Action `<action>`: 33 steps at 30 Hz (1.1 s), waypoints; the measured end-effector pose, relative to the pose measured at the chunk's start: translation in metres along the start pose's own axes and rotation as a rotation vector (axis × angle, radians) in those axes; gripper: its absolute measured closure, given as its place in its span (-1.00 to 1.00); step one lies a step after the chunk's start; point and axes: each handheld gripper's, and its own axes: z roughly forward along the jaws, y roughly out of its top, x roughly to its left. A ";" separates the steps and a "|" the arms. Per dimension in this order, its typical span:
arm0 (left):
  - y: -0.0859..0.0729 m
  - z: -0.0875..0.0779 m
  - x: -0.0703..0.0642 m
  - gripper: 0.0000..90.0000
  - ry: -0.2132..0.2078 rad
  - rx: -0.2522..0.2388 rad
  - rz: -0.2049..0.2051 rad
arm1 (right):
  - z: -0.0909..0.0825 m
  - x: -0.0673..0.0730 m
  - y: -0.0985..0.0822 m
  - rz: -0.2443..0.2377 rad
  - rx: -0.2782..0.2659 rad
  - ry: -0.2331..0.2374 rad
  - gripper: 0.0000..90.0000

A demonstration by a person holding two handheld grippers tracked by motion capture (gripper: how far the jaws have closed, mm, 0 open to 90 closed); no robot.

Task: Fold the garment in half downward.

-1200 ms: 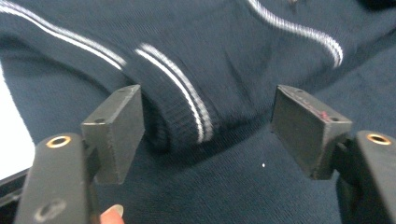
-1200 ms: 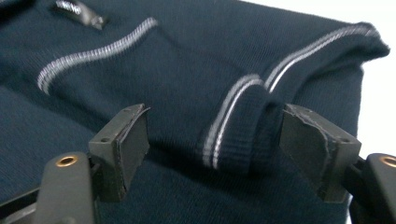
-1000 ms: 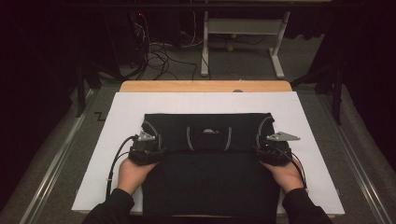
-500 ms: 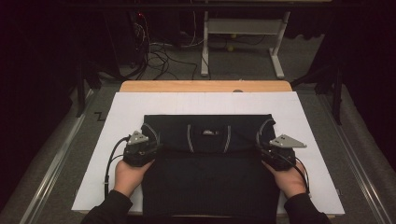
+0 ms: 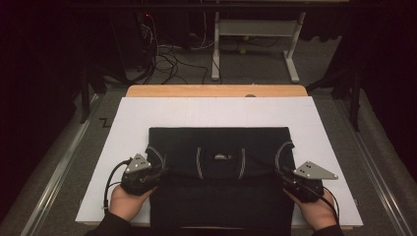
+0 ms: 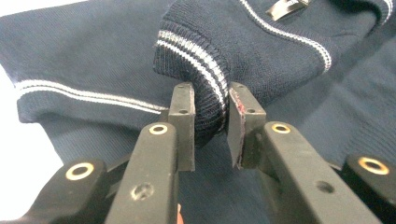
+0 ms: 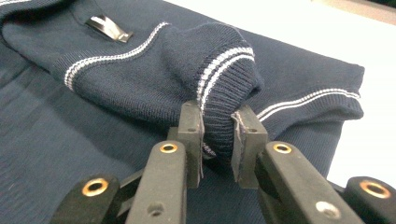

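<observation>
Folding this navy knit sweater [image 5: 219, 182] is the job in hand, and I judge I'm at the sleeve step: each pair of tongs has a cuff and the two sleeves are being drawn down and outward over the body.

My left tongs [image 6: 211, 119] have just been closing and now sit nearly shut, pads pinching the ribbed left cuff [image 6: 196, 70] with its two white stripes; the knit bulges up between the jaws. My right tongs [image 7: 218, 133] have just been closing too, and are clamped the same way on the right cuff [image 7: 229, 79], the fabric squeezed between the pads.

From the high view the sweater lies flat on the white sheet [image 5: 147, 118] that covers the surface, centred, its top edge folded square and the neck label [image 5: 222, 157] facing up in the middle. My left hand [image 5: 129, 200] is at the garment's left edge, my right hand [image 5: 314, 209] at its right, both near the front of the sheet.

Next, I think, both cuffs need carrying evenly, at matching height, so the sleeves lay straight without dragging the body askew. The grip looks narrow on thick ribbing, so a steady pull matters; a jerk could slip a cuff free.
</observation>
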 end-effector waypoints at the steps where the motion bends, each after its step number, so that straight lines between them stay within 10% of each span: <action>1: -0.002 -0.001 -0.002 0.57 -0.008 0.003 -0.005 | -0.002 0.002 -0.002 -0.004 0.005 0.001 0.72; 14: -0.030 0.003 -0.006 0.43 -0.051 0.119 -0.043 | -0.010 0.014 -0.028 -0.001 0.122 0.052 0.60; 23: -0.018 0.000 -0.007 -0.42 -0.003 0.082 -0.038 | -0.011 0.012 -0.027 0.064 0.077 0.069 -0.06; 33: 0.016 0.002 0.006 -0.44 -0.043 0.000 -0.101 | -0.003 0.005 0.002 0.078 0.009 0.049 -0.10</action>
